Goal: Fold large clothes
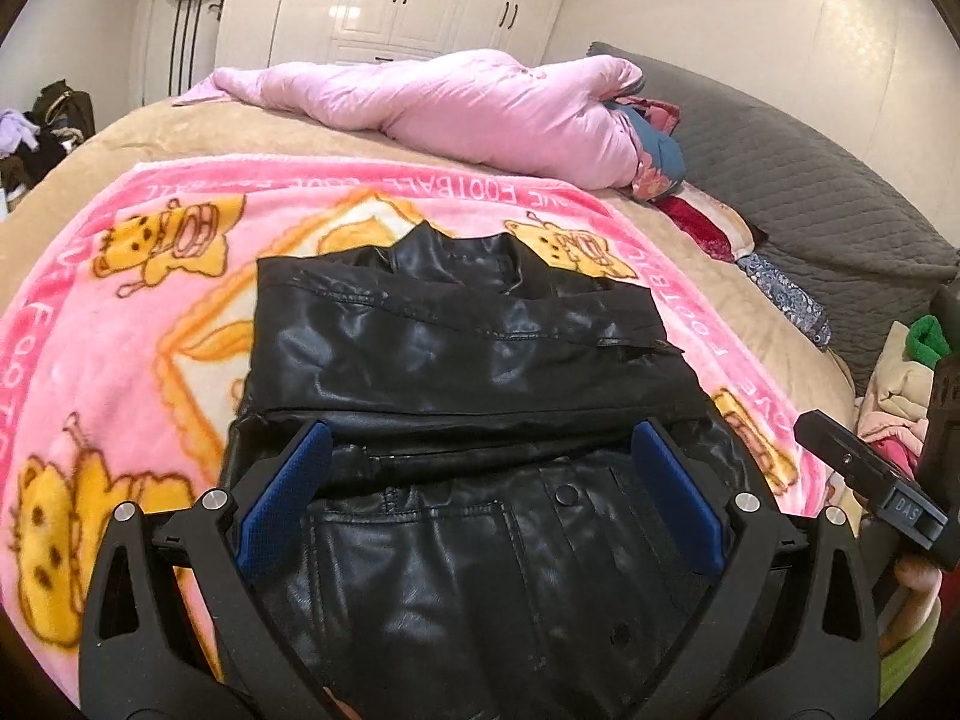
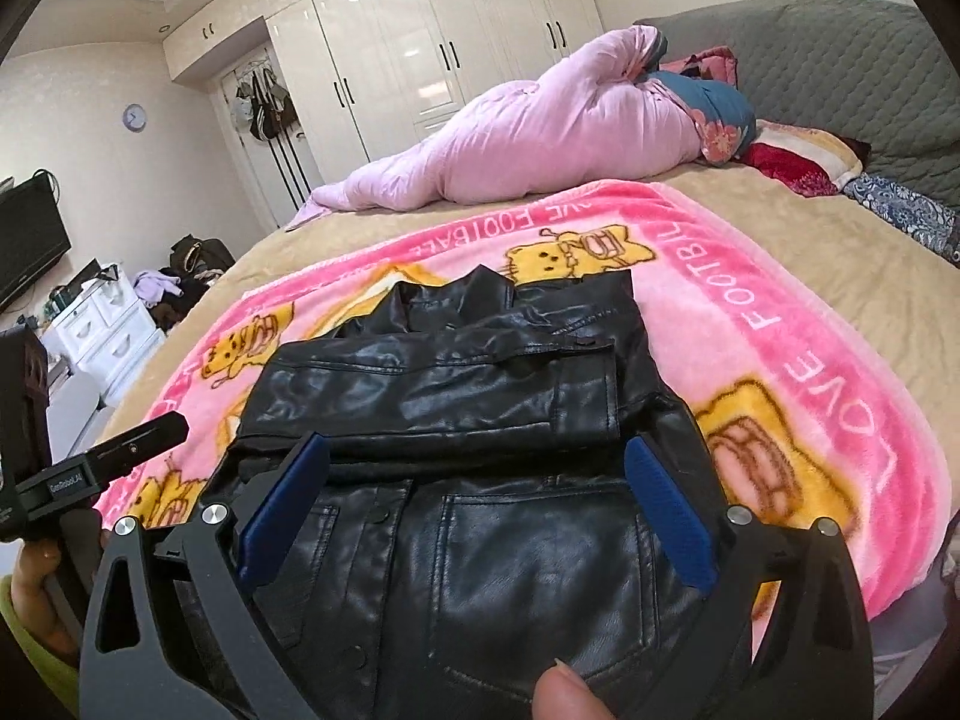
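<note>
While the folded black leather jacket [image 1: 456, 360] lies mid-blanket [image 1: 90, 312] with pink margin all round, left gripper [image 1: 477, 480] and right gripper [image 2: 474, 492] both gape empty; only the right view shows a nightstand [image 2: 108, 330].

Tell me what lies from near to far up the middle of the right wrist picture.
Black leather jacket → pink cartoon blanket → tan bedspread → rolled pink quilt → white wardrobe.
</note>
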A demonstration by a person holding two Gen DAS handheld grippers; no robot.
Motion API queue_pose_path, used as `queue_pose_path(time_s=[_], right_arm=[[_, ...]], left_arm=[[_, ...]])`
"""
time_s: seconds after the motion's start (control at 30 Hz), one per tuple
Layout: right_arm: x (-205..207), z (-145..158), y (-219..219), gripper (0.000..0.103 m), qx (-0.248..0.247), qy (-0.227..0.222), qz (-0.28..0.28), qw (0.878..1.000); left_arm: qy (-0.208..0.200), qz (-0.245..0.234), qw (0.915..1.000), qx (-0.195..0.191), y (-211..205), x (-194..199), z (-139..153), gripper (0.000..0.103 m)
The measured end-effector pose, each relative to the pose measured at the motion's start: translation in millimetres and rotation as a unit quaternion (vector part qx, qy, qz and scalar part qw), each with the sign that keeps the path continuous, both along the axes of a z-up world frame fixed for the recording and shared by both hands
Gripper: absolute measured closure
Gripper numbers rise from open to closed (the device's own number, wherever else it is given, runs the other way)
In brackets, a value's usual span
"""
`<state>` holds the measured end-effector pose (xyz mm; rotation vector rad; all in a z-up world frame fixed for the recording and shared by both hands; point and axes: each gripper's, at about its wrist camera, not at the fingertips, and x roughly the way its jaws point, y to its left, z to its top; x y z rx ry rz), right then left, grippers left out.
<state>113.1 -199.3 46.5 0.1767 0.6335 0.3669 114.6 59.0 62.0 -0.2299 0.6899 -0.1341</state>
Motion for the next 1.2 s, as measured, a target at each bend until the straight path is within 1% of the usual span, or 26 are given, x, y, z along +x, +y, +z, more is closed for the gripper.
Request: queue_pose_path(time_s=[0.17,0.63,0.93,1.2], right_arm=[[-10,8,3,0.005,-0.003,-0.006,0.005,1.0],[-38,21,8,0.005,-0.015,-0.014,0.029,0.999],[-53,20,3,0.005,-0.017,-0.011,0.04,0.999],[-67,20,-2,0.005,-0.022,-0.01,0.046,0.999]], left_arm=[[-0.011,0.0,0.9999,0.003,1,-14,9,0.009],[-0.02,-0.004,0.9995,0.022,4,-44,22,0.009],[-0.018,0.003,0.9991,0.037,13,-62,21,0.009],[-0.013,0.014,0.9991,0.038,23,-73,17,0.009]])
